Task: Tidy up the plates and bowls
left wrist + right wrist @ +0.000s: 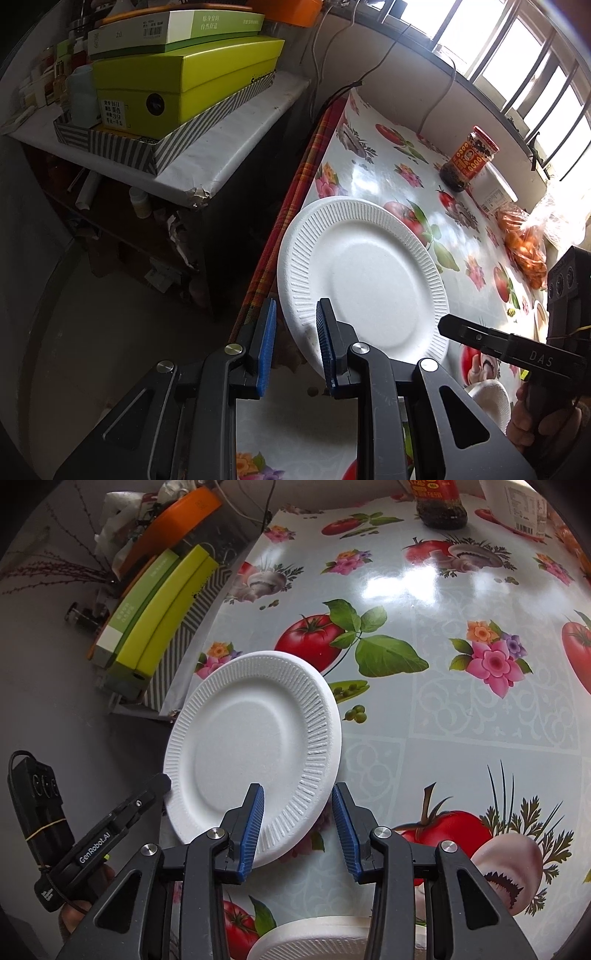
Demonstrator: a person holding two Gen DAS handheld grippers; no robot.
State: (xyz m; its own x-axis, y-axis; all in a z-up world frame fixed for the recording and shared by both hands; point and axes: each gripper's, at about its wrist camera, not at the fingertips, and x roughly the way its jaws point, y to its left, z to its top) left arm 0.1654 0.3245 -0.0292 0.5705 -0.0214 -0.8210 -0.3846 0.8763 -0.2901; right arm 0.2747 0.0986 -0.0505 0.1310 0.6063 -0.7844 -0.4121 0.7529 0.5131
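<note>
Mid-grab on plate (365,273): L gripper (295,332) and R gripper (297,825) both apart, straddling rim; next, clamp & lift.

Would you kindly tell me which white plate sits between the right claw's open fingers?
The ribbed plate lying at the table's left edge; the other white dish lies below the right claw, nearer the camera.

White ribbed paper plate (364,275) lies on the fruit-and-flower tablecloth (391,177), its edge overhanging the table's left side. Left gripper (295,339) open, blue pads straddling the plate's rim at 7 o'clock; one pad over the plate, the other outside it. Right gripper (448,325) enters from 3 o'clock, tip near the plate's rim. Red-labelled jar (467,158) stands at 1 o'clock. Green boxes (181,85) stacked at 10 o'clock.
</note>
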